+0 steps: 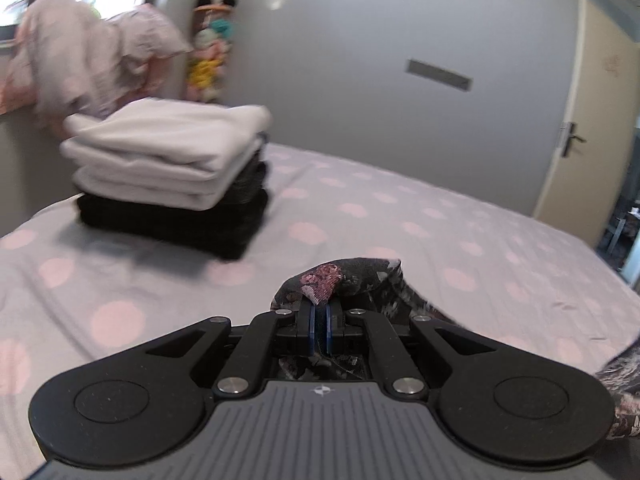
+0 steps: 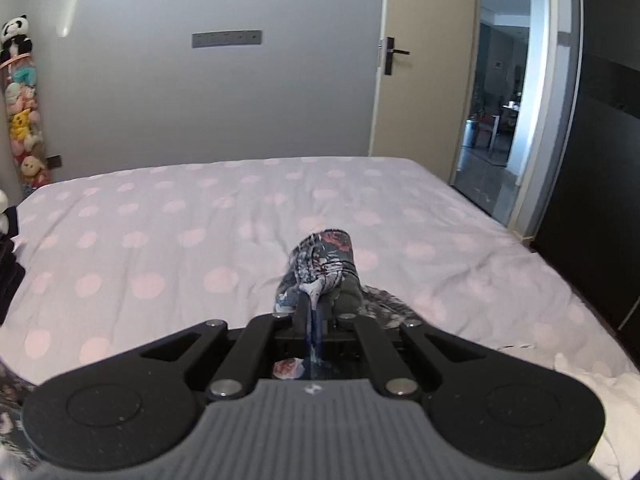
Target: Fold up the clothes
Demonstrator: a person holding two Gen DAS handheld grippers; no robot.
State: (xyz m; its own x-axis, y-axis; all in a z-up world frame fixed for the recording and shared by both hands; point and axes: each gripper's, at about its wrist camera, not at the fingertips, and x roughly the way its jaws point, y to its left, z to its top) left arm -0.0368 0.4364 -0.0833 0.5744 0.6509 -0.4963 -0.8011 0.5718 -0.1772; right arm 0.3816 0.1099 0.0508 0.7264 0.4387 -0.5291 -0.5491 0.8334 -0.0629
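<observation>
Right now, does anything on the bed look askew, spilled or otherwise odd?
Nothing is spilled or damaged. Mildly askew: in the folded stack on the dotted sheet, the white layers overhang the black ones unevenly. Both the left gripper and right gripper are shut on the dark floral garment, as expected for folding.

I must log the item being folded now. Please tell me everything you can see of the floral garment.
The floral garment is dark woven-looking cloth printed with pink and pale flowers. The left gripper is shut on one bunched edge, the right gripper on another. Both pinched parts stand up above the bed. More cloth trails down from the grips at the frame edges. Its full shape is hidden.
</observation>
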